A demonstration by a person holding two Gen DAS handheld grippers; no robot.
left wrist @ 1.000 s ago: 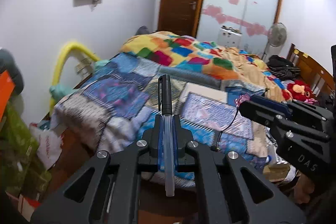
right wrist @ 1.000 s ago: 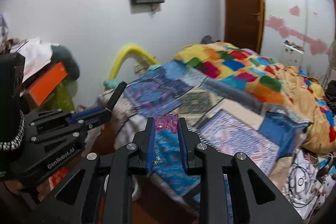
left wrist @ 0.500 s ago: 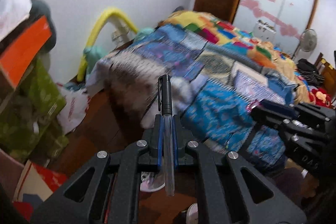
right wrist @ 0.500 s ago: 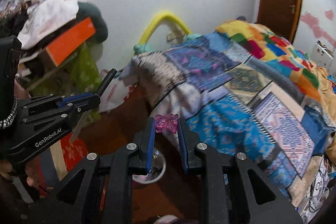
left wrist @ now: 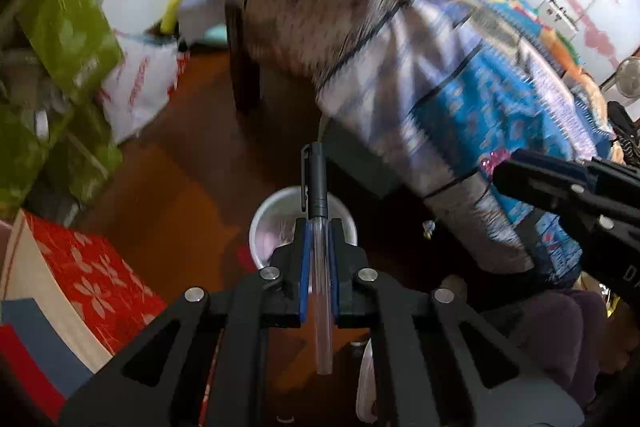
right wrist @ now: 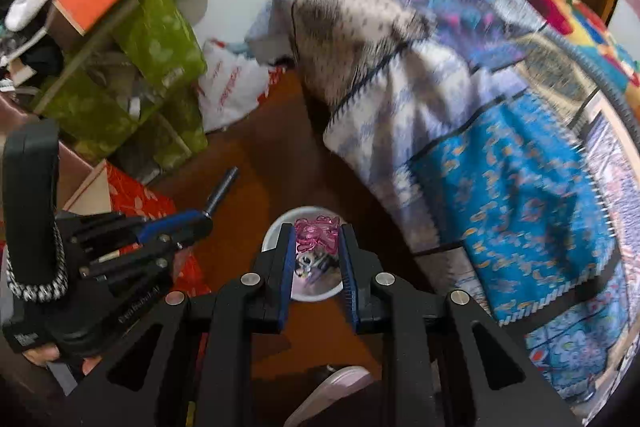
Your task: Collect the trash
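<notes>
My left gripper (left wrist: 318,227) is shut on a pen (left wrist: 316,183) with a clear barrel and a dark cap that sticks out past the fingertips. My right gripper (right wrist: 315,229) is shut on a small crumpled pink wrapper (right wrist: 316,241). Both point steeply down at a white round bin (left wrist: 260,223) on the brown floor, which lies right behind each gripper's tips in its own view. The bin (right wrist: 316,297) holds some mixed bits. In the left wrist view the right gripper (left wrist: 500,171) comes in from the right. In the right wrist view the left gripper (right wrist: 202,221) sits at the left.
A patchwork bedspread (left wrist: 460,87) hangs over the bed's edge close to the right of the bin. Green boxes (left wrist: 60,47), a red flowered box (left wrist: 88,275) and a white plastic bag (left wrist: 140,87) crowd the left. A slipper (right wrist: 332,383) lies on the floor near me.
Both grippers dropped from above the bed and tipped down toward the floor. The white bin came into view under them. The pen and the pink wrapper stay gripped.
</notes>
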